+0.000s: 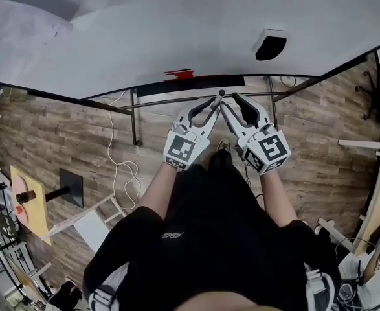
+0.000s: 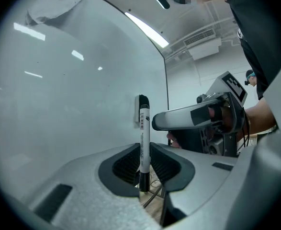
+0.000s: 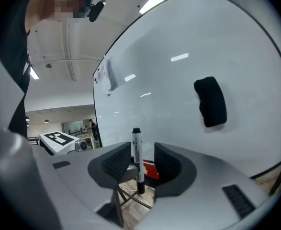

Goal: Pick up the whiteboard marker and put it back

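A whiteboard marker [image 2: 143, 138], white with a black cap, stands upright between the pads of my left gripper [image 2: 144, 166], which is shut on its lower half. In the right gripper view the same marker [image 3: 137, 156] stands inside my right gripper [image 3: 143, 166], whose jaws are apart, with a gap showing on the marker's right side. In the head view the left gripper [image 1: 215, 100] and right gripper [image 1: 227, 100] meet tip to tip just below the lower edge of the whiteboard [image 1: 177, 31]. The right gripper [image 2: 197, 118] also shows in the left gripper view.
A black eraser [image 1: 271, 45] clings to the whiteboard at the right. A red item [image 1: 178, 74] lies at the board's lower edge. The board's metal stand [image 1: 134, 118] and a white cable [image 1: 122, 167] are on the wooden floor below. Paper [image 2: 54, 6] hangs on the board.
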A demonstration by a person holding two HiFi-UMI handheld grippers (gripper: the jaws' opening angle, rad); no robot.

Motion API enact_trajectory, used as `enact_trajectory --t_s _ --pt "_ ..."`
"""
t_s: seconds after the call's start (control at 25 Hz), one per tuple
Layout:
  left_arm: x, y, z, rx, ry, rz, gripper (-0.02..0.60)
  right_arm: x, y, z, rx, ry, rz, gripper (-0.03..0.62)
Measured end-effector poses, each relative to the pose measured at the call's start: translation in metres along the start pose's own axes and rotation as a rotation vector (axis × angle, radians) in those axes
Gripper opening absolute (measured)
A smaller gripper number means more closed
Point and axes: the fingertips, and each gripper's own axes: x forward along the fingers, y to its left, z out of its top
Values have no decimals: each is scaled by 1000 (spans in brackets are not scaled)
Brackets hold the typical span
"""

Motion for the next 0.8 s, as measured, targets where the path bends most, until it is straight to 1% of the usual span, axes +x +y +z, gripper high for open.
enact_trajectory --t_s 0.36,0.4,0.52,0.64,0.8 --pt "-21 1 2 18 -20 -3 64 23 33 -10 6 35 68 130" --pt "-23 2 3 19 -21 5 63 25 36 -10 6 40 73 129" --pt "-34 9 3 16 -24 34 63 33 46 -11 2 48 90 89" --pt "-45 18 0 12 -19 71 64 42 55 -14 -9 59 107 63" --pt "-62 31 -5 -8 -18 130 64 56 72 -18 -55 79 150 58"
